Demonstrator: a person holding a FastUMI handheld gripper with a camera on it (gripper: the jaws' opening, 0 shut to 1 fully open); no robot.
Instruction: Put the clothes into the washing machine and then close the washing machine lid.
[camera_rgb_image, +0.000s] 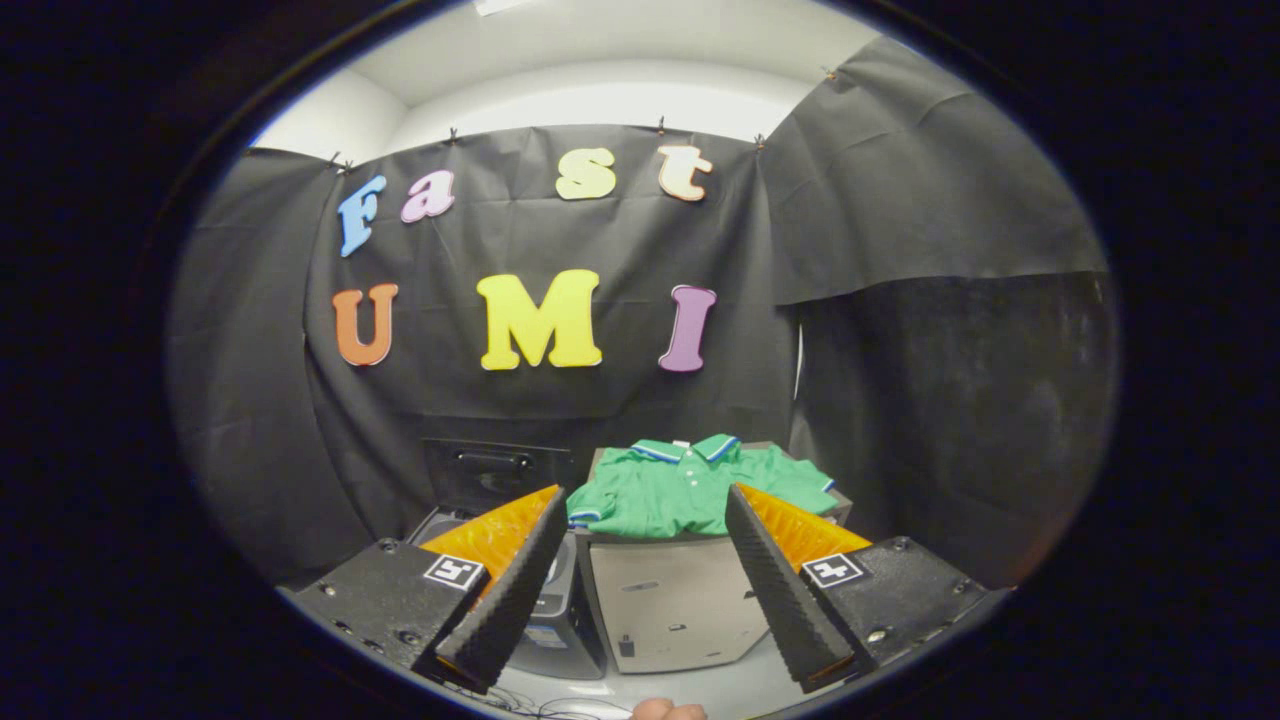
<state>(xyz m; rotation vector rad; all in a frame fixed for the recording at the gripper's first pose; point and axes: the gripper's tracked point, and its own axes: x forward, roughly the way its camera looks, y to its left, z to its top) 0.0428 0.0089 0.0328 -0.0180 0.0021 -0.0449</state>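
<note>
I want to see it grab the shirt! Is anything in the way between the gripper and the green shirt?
No. The gripper view shows the open gripper with only air between its fingers and the green shirt beyond, lying on a grey cabinet.

A: Any writing you can read here?
B: None. Each finger of the hand-held gripper (640, 510) carries a small square black-and-white marker, at seven and five o'clock, and those are patterns, not words.
</note>
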